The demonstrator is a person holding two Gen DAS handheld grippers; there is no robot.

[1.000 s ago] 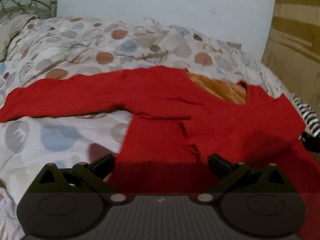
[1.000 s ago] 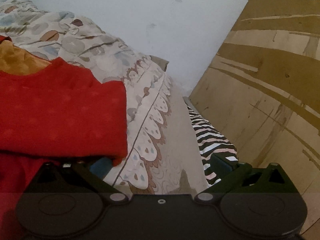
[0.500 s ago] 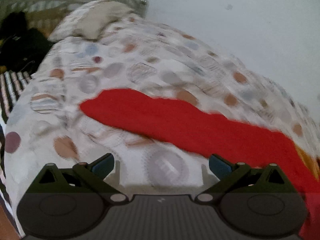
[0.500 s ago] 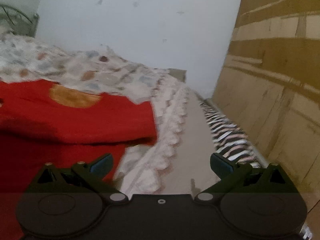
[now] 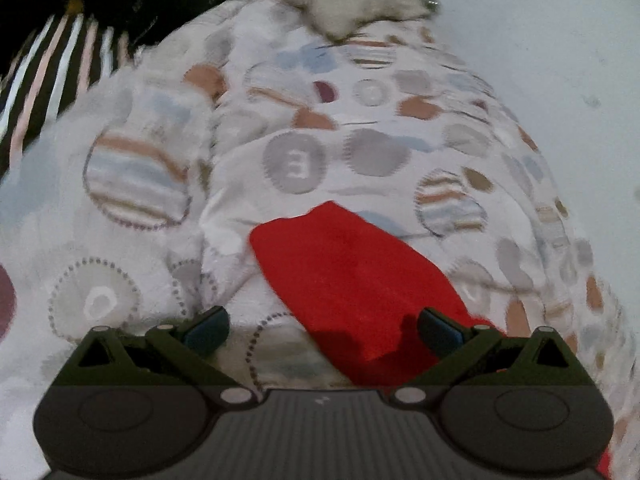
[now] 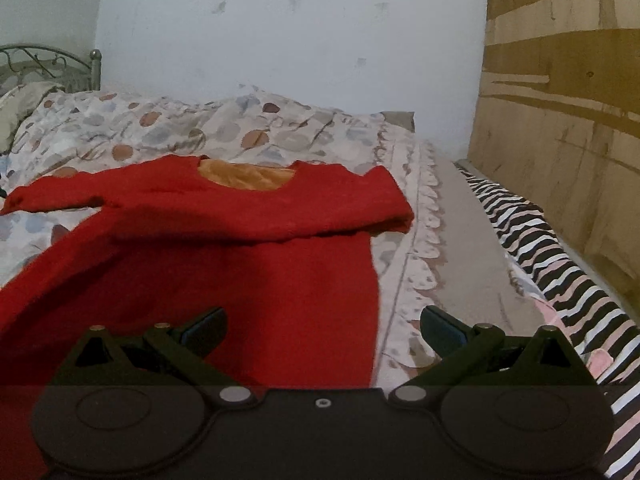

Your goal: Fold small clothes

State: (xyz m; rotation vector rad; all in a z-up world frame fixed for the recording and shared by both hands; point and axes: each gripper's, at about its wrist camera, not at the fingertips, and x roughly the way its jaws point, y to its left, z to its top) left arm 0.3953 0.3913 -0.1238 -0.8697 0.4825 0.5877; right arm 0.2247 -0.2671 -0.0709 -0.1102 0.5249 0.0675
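Only the right wrist view takes in the whole sweater (image 6: 240,248): it lies flat on the bed (image 6: 180,128), ahead and to the left of the right claw (image 6: 322,326), neck toward the wall (image 6: 280,40), one sleeve folded across the chest. The claw is spread wide with nothing in it, its left finger over the red hem. A striped cloth (image 6: 560,264) runs along a board (image 6: 560,120) to the right.

The left wrist view shows just the other sleeve (image 5: 352,280), stretched out over the patterned quilt (image 5: 296,152). The left claw (image 5: 322,328) is spread and empty, with the sleeve between its fingers, nearer the right one. A pillow (image 5: 352,4) sits far ahead.
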